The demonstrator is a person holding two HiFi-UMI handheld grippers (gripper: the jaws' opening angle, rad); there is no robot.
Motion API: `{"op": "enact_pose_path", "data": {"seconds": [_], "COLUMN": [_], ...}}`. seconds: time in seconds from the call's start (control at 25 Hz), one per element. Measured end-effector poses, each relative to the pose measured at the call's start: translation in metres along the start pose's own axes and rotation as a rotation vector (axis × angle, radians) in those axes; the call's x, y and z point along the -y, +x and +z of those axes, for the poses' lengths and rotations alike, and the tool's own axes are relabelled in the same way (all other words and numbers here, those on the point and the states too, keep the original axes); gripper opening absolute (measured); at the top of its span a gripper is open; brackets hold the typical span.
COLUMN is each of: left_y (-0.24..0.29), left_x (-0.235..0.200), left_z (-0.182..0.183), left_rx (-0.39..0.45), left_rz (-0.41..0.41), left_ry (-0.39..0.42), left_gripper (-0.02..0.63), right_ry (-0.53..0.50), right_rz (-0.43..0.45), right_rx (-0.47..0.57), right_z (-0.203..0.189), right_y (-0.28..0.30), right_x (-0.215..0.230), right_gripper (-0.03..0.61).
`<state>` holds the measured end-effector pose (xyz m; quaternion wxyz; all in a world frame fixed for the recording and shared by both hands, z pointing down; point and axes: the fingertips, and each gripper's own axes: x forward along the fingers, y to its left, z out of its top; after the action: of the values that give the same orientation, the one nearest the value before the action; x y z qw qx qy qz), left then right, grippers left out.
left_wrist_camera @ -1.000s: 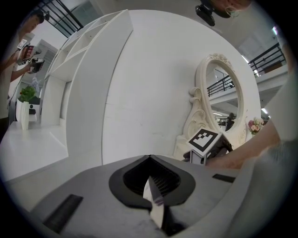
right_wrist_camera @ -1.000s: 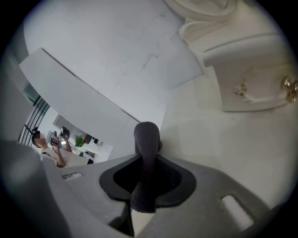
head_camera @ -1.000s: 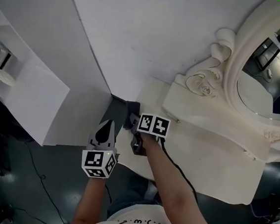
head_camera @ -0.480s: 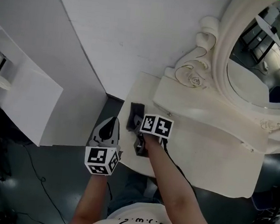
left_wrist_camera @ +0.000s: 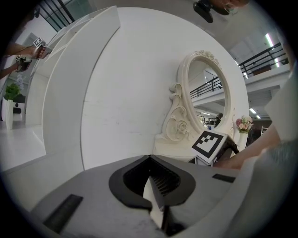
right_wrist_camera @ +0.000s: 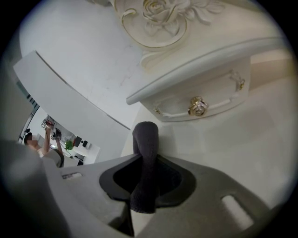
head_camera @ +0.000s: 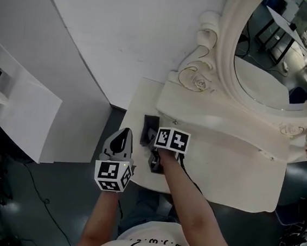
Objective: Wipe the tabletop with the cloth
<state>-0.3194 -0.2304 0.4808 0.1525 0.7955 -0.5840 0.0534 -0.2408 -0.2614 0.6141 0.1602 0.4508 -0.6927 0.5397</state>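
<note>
Tongs first: we are pinching the dark grey cloth (right_wrist_camera: 145, 139) in the right gripper (right_wrist_camera: 146, 160), its jaws pressing together on a fold that is standing up between them and poking out past their tips. In the head view the right gripper (head_camera: 151, 135) is carrying the cloth (head_camera: 150, 121) low over the cream tabletop (head_camera: 230, 171), just in front of the left end of the drawer (head_camera: 213, 123); we cannot tell whether the cloth is pressing on the surface. From the right gripper view the drawer (right_wrist_camera: 205, 88) is filling the top of the picture, its gold knob (right_wrist_camera: 198, 106) lying up and to the right of the cloth. We are keeping the left gripper (left_wrist_camera: 150, 160) pressed together on nothing, its tips meeting. It is hanging to the left of the drawer and nearer to us, off the tabletop's edge, where the left gripper (head_camera: 122, 137) is hovering above the dark floor (head_camera: 52, 202). Behind the drawer the oval mirror (head_camera: 269, 55) is rising in its carved cream frame, against a white wall (head_camera: 124, 35).
</note>
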Motion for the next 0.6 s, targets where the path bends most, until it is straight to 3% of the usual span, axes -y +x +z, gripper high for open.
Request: {"op": "enact_pose_path", "data": {"seconds": [0.6], "left_y": [0.012], "left_x": [0.052], "left_z": [0.001], "left_rx": [0.010], "left_rz": [-0.024], "left_ry": [0.008], "left_gripper": [-0.003], "right_ry": [0.052], "right_rz": [-0.033], "right_rx": [0.000], "right_z": [0.002], "right_y": [-0.043], "right_x": [0.053], "right_gripper": [0.081]}}
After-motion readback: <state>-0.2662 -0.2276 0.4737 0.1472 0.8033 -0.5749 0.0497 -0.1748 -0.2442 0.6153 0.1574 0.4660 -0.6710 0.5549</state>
